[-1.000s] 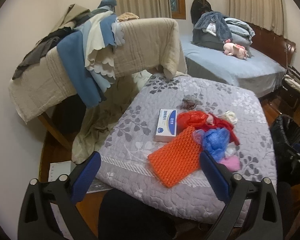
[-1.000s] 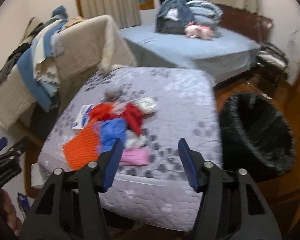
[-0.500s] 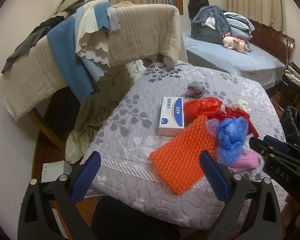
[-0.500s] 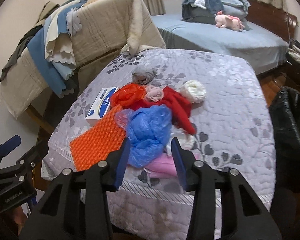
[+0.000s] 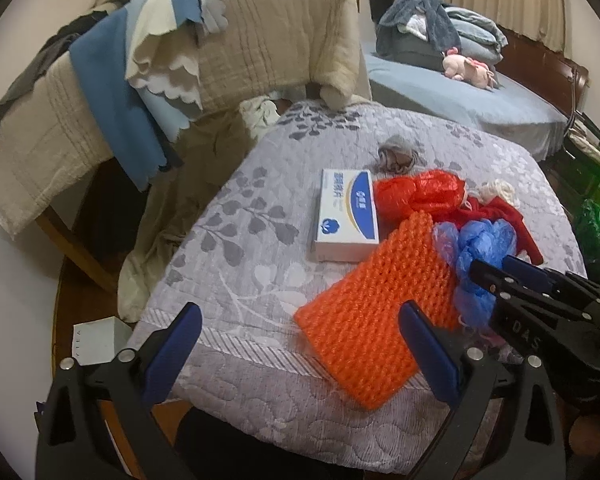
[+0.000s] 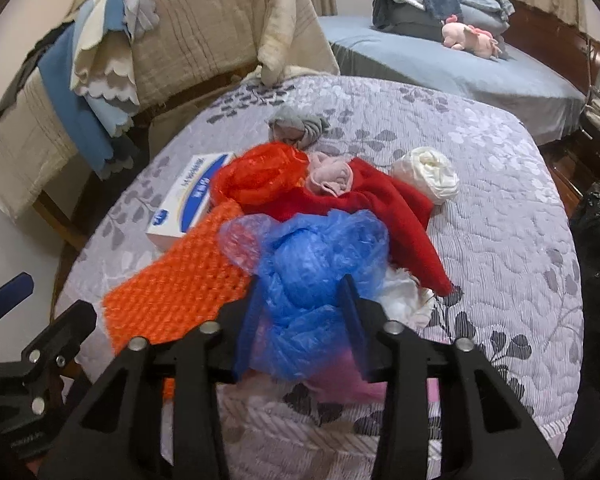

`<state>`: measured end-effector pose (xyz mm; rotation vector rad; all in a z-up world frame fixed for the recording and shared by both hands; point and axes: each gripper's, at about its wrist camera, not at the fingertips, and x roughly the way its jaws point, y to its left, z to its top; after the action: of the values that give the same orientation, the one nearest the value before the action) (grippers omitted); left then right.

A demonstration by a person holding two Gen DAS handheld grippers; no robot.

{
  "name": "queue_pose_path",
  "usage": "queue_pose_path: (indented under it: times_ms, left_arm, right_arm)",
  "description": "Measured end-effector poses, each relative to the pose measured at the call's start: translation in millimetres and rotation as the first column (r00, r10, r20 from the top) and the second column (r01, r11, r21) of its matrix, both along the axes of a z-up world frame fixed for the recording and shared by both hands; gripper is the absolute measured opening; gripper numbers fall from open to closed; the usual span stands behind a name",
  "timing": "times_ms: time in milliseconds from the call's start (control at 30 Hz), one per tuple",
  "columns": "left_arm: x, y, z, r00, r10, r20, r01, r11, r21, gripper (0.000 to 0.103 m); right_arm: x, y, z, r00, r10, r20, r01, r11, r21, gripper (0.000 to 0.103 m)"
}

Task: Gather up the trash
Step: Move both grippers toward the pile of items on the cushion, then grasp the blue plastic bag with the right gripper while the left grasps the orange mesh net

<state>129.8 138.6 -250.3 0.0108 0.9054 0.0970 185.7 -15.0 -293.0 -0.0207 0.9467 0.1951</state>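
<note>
1. Grey leaf-print quilt [image 5: 236,240] across a raised surface, carrying the whole trash pile; used as landmark below.
2. Behind the quilt: blue bed [image 6: 480,76] with pink plush toy [image 6: 470,36]; left of the quilt, beige blanket [image 5: 268,40] draped over a frame.
3. Right of the quilt: black bin bag [image 6: 596,240], dark rim only at frame edge in right wrist view; contents hidden, cannot tell from either view.
4. Near front edge of quilt: orange mesh sheet [image 5: 376,300], flat, one corner beside white and blue box [image 5: 346,216].
5. Blue plastic bag [image 6: 320,264] right of the mesh, crumpled, lying over red cloth [image 6: 380,204].
6. Right wrist view only: white wad [image 6: 430,174], pink wad [image 6: 330,174] and pale plastic under the blue bag, mostly hidden or very small in left wrist view.
7. Left wrist view only: small white box [image 5: 96,340] on floor off the quilt's left front corner.
8. Grey wad [image 5: 396,154] toward the quilt's back.
9. Right gripper [image 6: 302,312]: fingers [image 6: 248,320] either side of the blue plastic bag, narrowed, bag between them; firm pinch not confirmed, cannot tell.
10. Left gripper [image 5: 300,354]: spread wide over the quilt's front edge, nothing between the pads.
</note>
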Motion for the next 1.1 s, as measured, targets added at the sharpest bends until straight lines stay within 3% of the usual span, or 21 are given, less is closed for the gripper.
queue_pose_path:
  times_ms: [267,567,900,967,1033,1067,1100]
  left_arm:
    - [11,-13,-18,0.997,-0.036,-0.061,0.034,0.999,-0.034,0.097]
    - [19,-33,-36,0.991,-0.066,-0.114,0.064,0.998,-0.015,0.097]
    - [28,-34,-68,0.978,-0.047,-0.202,0.037,0.998,-0.053,0.095]
    - [28,-33,-67,0.976,-0.064,-0.207,0.046,0.995,-0.089,0.083]
    - [27,-36,-64,0.976,-0.086,-0.200,0.065,0.992,-0.108,0.055]
    - [25,-41,-62,0.975,-0.105,-0.197,0.083,0.990,-0.116,0.048]
    - [24,-46,-60,0.974,-0.116,-0.196,0.094,0.989,-0.117,0.031]
  right_arm:
    - [-1,-15,9,1.000,0.026,0.008,-0.027,0.999,0.040,0.002]
    - [-13,-38,42,0.998,0.005,0.064,-0.010,0.997,0.081,0.001]
    - [-22,-50,47,0.997,-0.026,0.068,0.020,0.996,0.083,0.001]
    - [-24,-50,48,0.997,-0.025,0.069,0.019,0.996,0.086,0.001]
    - [-24,-51,50,0.997,-0.027,0.072,0.020,0.996,0.090,0.001]
    - [-25,-51,50,0.997,-0.026,0.073,0.020,0.996,0.091,0.001]
    - [-25,-51,51,0.997,-0.026,0.074,0.019,0.996,0.092,0.001]
